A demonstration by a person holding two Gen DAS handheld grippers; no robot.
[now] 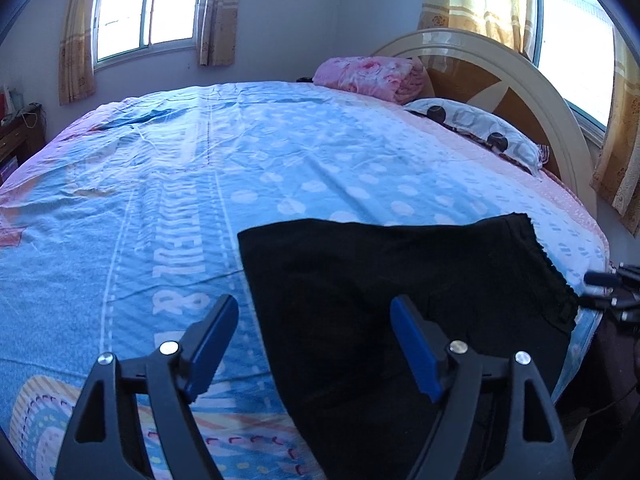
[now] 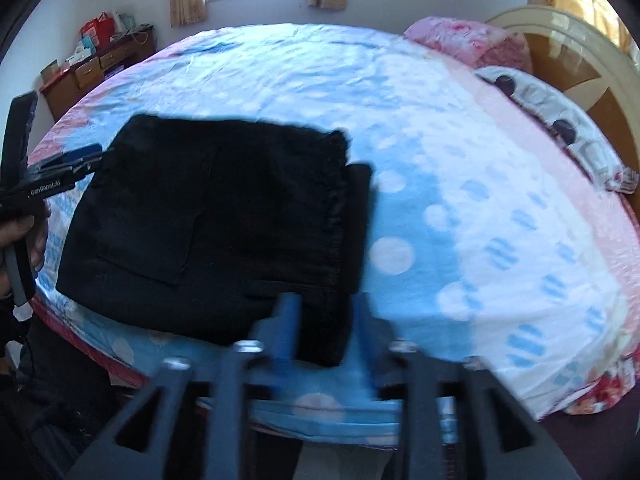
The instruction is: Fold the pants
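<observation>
The black pants point(image 1: 400, 304) lie folded into a compact rectangle on the blue bed sheet point(image 1: 200, 184) near the bed's front edge; they also show in the right wrist view point(image 2: 216, 224). My left gripper point(image 1: 314, 344) is open and empty, hovering over the pants' left edge, and shows from the side in the right wrist view point(image 2: 76, 160). My right gripper point(image 2: 326, 332) is blurred, open and empty, just above the pants' near right corner. Its tips show in the left wrist view point(image 1: 608, 292).
A pink folded quilt point(image 1: 370, 76) and a patterned pillow point(image 1: 476, 128) lie by the wooden headboard point(image 1: 516, 80). A wooden desk with clutter point(image 2: 92, 60) stands by the far wall. The bed's edge point(image 2: 320, 420) is right below my right gripper.
</observation>
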